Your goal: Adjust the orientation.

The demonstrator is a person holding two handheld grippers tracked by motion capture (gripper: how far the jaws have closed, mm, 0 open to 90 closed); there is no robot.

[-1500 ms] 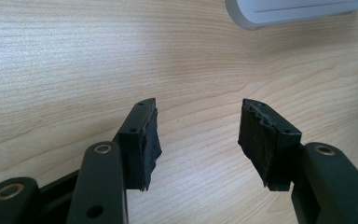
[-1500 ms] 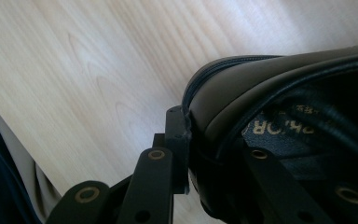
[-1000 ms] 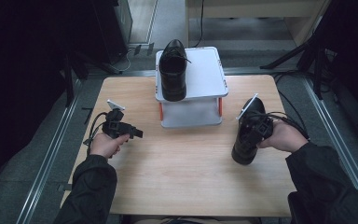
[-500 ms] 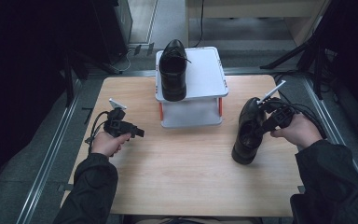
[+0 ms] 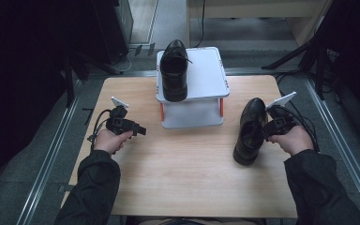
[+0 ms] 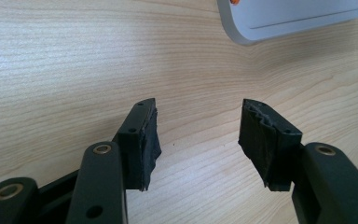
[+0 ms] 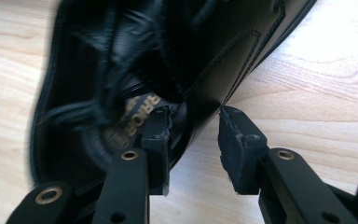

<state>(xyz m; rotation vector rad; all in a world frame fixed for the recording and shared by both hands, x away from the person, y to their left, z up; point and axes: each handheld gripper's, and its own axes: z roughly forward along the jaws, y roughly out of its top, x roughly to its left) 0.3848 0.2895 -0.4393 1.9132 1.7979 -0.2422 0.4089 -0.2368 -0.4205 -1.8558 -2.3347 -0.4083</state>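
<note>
Over at nine o'clock on the wooden table, the left gripper is resting low in the person's hand, its jaws standing apart with nothing but bare wood between them in the left gripper view. At twelve o'clock, the white two-tier stand is carrying one black shoe on the left half of its top shelf, leaving the right half free. At three o'clock, the second black shoe is lying on the table, toe pointing away from the person. The right gripper is straddling the shoe's side wall at the collar, one jaw inside the opening and one outside; its jaws have just been opening, and the outer pad is standing clear of the leather, so the shoe is not clamped. To do this step well, the person is probably best letting the shoe settle flat before drawing the jaws straight off the collar, avoiding the laces so nothing snags or tips.
</note>
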